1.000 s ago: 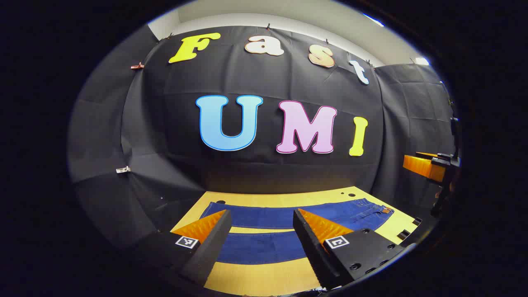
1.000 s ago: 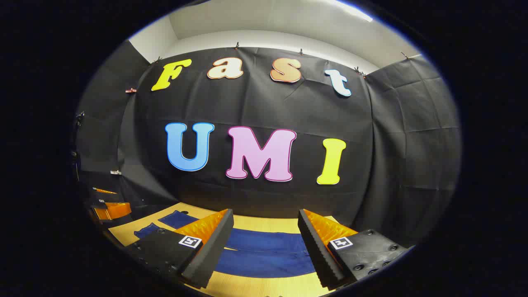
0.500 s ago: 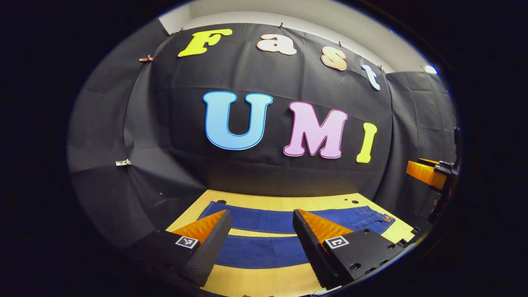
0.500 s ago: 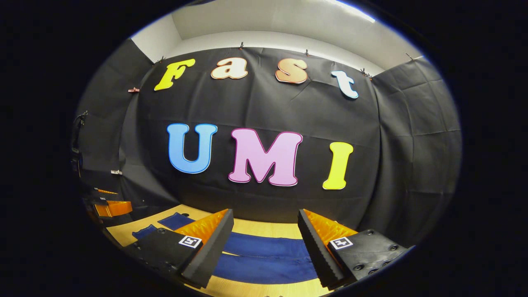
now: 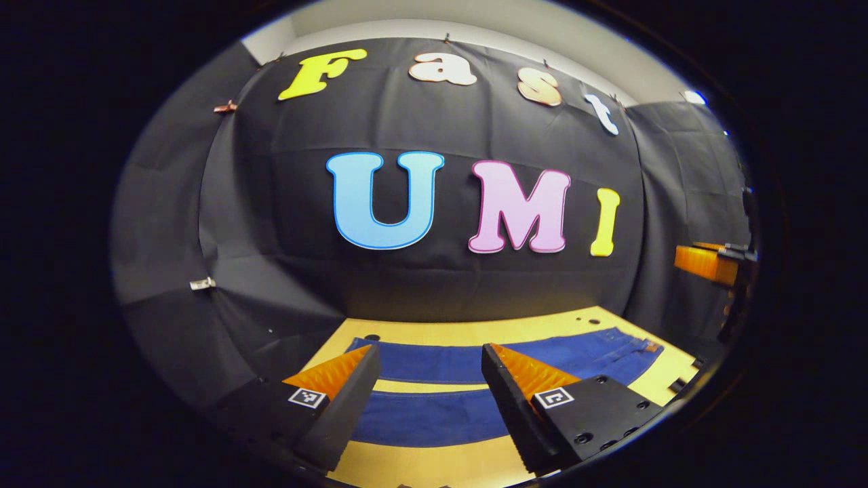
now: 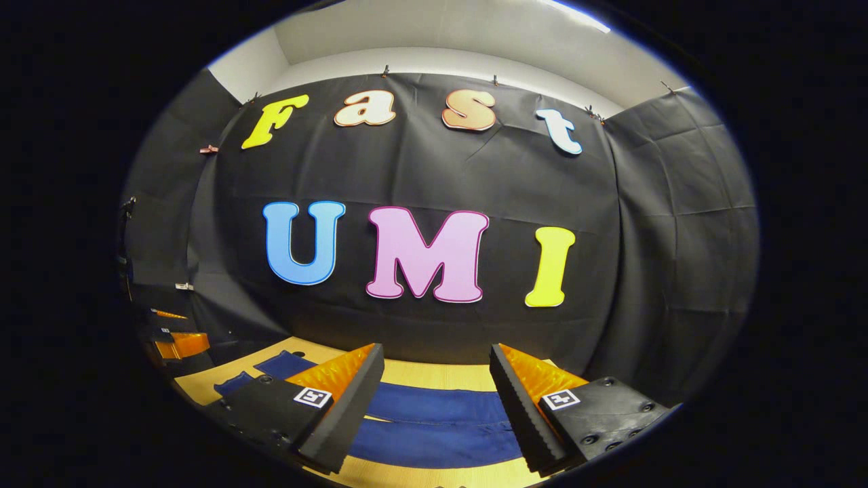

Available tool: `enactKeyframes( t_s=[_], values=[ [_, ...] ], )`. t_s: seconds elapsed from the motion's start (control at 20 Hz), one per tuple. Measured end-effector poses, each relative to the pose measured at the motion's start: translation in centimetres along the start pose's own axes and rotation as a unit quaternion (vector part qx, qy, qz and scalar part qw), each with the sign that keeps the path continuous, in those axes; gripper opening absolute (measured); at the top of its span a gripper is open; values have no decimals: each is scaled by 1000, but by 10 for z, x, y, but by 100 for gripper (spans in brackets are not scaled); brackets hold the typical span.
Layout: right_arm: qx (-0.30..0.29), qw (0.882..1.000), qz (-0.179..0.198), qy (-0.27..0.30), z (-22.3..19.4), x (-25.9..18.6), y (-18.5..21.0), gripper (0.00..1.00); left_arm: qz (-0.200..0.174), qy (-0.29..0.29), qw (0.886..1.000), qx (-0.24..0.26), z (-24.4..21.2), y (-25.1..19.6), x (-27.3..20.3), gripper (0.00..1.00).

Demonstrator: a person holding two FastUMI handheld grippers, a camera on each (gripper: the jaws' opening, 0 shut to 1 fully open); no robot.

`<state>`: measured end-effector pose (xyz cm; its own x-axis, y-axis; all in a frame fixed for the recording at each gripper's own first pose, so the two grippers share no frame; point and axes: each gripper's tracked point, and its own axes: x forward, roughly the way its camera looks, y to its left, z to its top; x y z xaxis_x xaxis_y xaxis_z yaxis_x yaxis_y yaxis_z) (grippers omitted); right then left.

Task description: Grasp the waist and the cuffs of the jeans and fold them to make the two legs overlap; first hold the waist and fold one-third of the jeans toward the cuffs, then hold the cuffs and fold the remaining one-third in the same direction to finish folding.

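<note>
Right now, the left gripper [image 5: 428,379] is hanging above the desk [image 5: 475,332] with its fingers [image 5: 342,400] spread wide apart and nothing between them. The right gripper [image 6: 434,383] is doing the same in the right gripper view, its fingers [image 6: 346,400] standing wide open and holding nothing.

Just past the left gripper's fingers and lower down, the jeans [image 5: 434,362] are lying flat on the desk. The two legs are lying side by side with a thin strip of desk showing between them, so they are not overlapping yet. The long way of the jeans is running across the fingers, from one side to the other, not pointing away from them.

Off to the right of the left gripper's fingers, the waist [image 5: 637,347] is sitting near the desk's edge. The legs are stretching away to the left of those fingers, where the cuffs should be.

Past the right gripper's fingers, the jeans [image 6: 441,407] are lying crosswise too. The cuffs [image 6: 288,362] are showing far off to the left of them, close to the other gripper.

So it looks like the left gripper is nearer the cuffs and the right gripper is nearer the waist. Neither is touching the cloth. I think both need to go down and pinch the near edge first.
</note>
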<state>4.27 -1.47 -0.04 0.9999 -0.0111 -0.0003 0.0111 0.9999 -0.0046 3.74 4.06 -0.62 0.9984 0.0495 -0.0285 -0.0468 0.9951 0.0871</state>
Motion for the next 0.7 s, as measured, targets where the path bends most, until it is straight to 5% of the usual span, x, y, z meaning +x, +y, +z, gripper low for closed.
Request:
enactKeyframes(
  t_s=[0.15, 0.3, 0.45, 0.7],
  values=[
    [-18, 1000, 2, 5, -5, 7, -2, 93, 13, 37, 993, 110, -29, 42, 3, 97],
    [-28, 1000, -3, 13, -11, 15, -8, 93, -2, 103, 969, 224, -79, 86, 6, 97],
    [-30, 999, -15, 35, -23, 23, -20, 96, -46, 195, 929, 312, -156, 117, -1, 97],
    [-48, 996, -44, 58, -44, 24, -50, 96, -118, 279, 841, 449, -238, 150, 7, 96]
  ],
)
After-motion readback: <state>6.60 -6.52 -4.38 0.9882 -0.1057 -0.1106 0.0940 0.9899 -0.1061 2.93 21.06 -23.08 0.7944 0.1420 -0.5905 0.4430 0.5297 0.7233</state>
